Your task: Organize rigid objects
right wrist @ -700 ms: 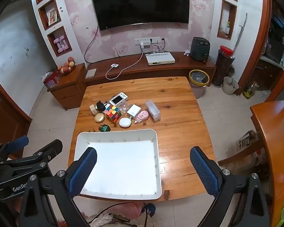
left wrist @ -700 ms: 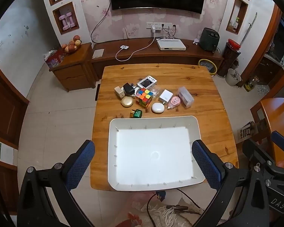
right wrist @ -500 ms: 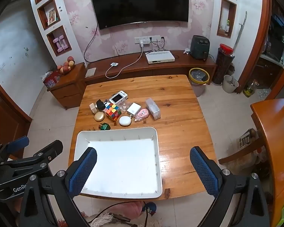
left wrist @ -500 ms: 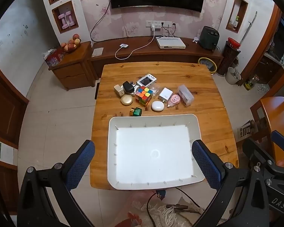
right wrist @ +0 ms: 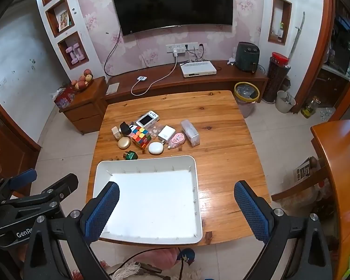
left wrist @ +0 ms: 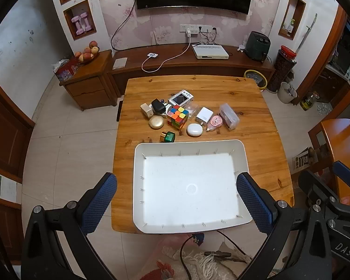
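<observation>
An empty white tray [left wrist: 241, 156] [right wrist: 197, 186] lies at the near edge of a wooden table [left wrist: 198, 88] [right wrist: 221, 154]. Beyond it sits a cluster of small objects: a colourful puzzle cube [left wrist: 178, 116] [right wrist: 141, 136], a white oval case [left wrist: 194, 129] [right wrist: 155, 148], a gold round compact [left wrist: 156, 122], a green box [left wrist: 168, 137], a white charger [left wrist: 204, 116], a pink tape dispenser [left wrist: 215, 122], a clear box [left wrist: 229, 116] and a handheld game console [left wrist: 181, 98]. My left gripper [left wrist: 175, 200] is open and empty, high above the tray. My right gripper [right wrist: 176, 207] is open and empty, high above the tray's right side.
A TV stand [left wrist: 175, 63] with a white set-top box [left wrist: 210, 51] stands behind the table. A side cabinet [left wrist: 88, 79] with fruit is at the back left. A second wooden table [right wrist: 336, 163] and a chair stand at the right. A bin [right wrist: 246, 95] sits by the far right corner.
Both grippers have drifted slightly; the table and tray have shifted a little in both views. Both stay open and empty. Nothing on the table has moved.
</observation>
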The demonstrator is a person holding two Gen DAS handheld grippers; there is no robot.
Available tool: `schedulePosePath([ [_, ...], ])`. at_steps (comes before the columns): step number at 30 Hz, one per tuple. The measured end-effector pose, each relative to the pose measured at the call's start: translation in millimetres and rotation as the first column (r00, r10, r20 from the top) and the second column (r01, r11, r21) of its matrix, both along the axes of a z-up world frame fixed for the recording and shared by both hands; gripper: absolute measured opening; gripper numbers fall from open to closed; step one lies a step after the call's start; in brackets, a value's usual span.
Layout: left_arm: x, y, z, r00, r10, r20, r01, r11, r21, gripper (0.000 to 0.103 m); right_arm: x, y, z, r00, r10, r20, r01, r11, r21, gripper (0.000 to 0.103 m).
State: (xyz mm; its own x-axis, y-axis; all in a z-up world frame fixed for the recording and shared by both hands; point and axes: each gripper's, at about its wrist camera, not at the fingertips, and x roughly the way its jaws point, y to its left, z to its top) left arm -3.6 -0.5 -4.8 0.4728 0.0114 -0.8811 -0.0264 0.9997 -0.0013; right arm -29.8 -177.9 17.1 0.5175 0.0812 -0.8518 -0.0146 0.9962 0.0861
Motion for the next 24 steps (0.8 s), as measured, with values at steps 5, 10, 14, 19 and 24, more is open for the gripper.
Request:
schedulePosePath([
  [5, -0.1, 1.1, -1.3, 1.000, 0.000, -0.001, 0.000, 1.000, -0.002, 0.102, -0.6, -0.8, -1.9, 1.000, 0.001, 0.000, -0.001, 1.000, 0.001, 0.099],
  [10, 0.2, 1.7, -0.6, 1.000, -0.001, -0.002, 0.001, 1.000, -0.002, 0.102, -0.1, -0.8, -1.5, 1.000, 0.000, 0.000, 0.000, 1.000, 0.003, 0.099],
  [14, 0.8, 2.1, -0.1, 1.000, -0.002, -0.002, 0.002, 1.000, -0.002, 0.102, -1.1, 0.1, -4.6, 1.000, 0.000, 0.000, 0.000, 1.000, 0.003, 0.099],
  [19, 1.3, 1.9, 0.9, 1.000, -0.001, -0.003, 0.001, 1.000, -0.001, 0.102, -0.3, -0.5, -4.4, 1.000, -0.002, 0.000, 0.002, 1.000, 0.005, 0.099],
  [24, 1.4, 1.6, 1.1, 1.000, -0.001, -0.003, 0.001, 1.000, 0.001, 0.102, -1.1, -0.7, -2.6, 1.000, 0.000, 0.002, 0.000, 1.000, 0.007, 0.099],
])
